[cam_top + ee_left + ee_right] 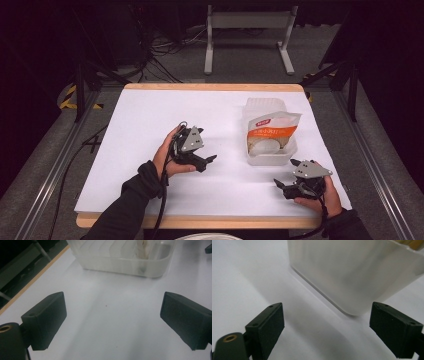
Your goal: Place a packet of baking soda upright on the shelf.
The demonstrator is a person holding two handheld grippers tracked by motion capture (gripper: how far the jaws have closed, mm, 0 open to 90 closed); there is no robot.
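A translucent plastic tub (267,155) stands on the right half of the white table (150,115), and an orange-and-white snack bag (270,131) rests in it, leaning out over the rim. My left gripper (209,162) hovers left of the tub, pointing toward it, open with nothing between its jaws. In the left gripper view its jaws (112,305) frame bare table, with the tub (125,265) farther ahead. My right gripper (286,173) sits near the tub's front right corner, open and empty. In the right gripper view the tub's wall (352,272) looms close beyond the right gripper (325,312).
The table has a wooden rim (210,87) at its far edge. Beyond it a white metal stand (248,22) and loose cables (160,55) lie on the floor. Metal rails (55,165) run along both sides of the table.
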